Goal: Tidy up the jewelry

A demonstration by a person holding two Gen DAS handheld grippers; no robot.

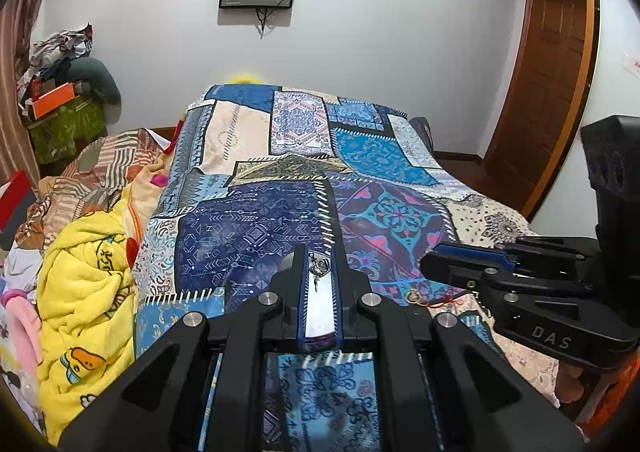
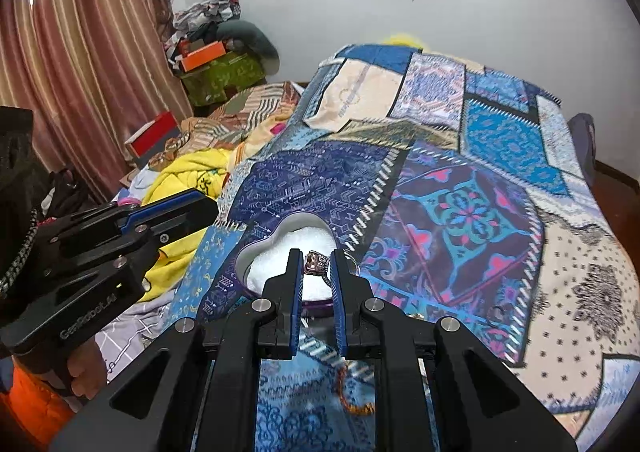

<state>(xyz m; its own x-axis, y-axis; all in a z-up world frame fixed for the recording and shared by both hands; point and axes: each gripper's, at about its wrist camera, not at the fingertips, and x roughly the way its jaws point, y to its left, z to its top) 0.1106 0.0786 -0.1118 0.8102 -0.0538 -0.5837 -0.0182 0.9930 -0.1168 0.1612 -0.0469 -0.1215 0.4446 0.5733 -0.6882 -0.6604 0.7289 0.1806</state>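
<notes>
At nine o'clock in the left wrist view a crumpled yellow blanket point(image 1: 86, 292) lay heaped beside the patchwork bedspread point(image 1: 256, 228). At six o'clock the left gripper point(image 1: 318, 272) had its jaws drawn close on a small silver pendant point(image 1: 317, 270), pinched near the fingertips above the pale inside of a heart-shaped tin point(image 1: 319, 312) that showed between the fingers. Toward four o'clock a gold ring point(image 1: 413, 296) and a red cord point(image 1: 444, 299) rested on the bedspread, just under the right gripper point(image 1: 436, 262), which reached in from three o'clock.

In the right wrist view striped curtains point(image 2: 80, 52) hung at ten o'clock, and the left gripper point(image 2: 200, 208) stood at nine o'clock, just left of the tin point(image 2: 288, 248), with the blanket point(image 2: 192, 176) behind it. At six o'clock the right gripper point(image 2: 318, 264) had its jaws closed on a ring with a pinkish square stone point(image 2: 316, 264), held over the tin's white padding. An orange beaded bracelet point(image 2: 356, 404) lay on the bedspread point(image 2: 460, 220) beneath the fingers.
</notes>
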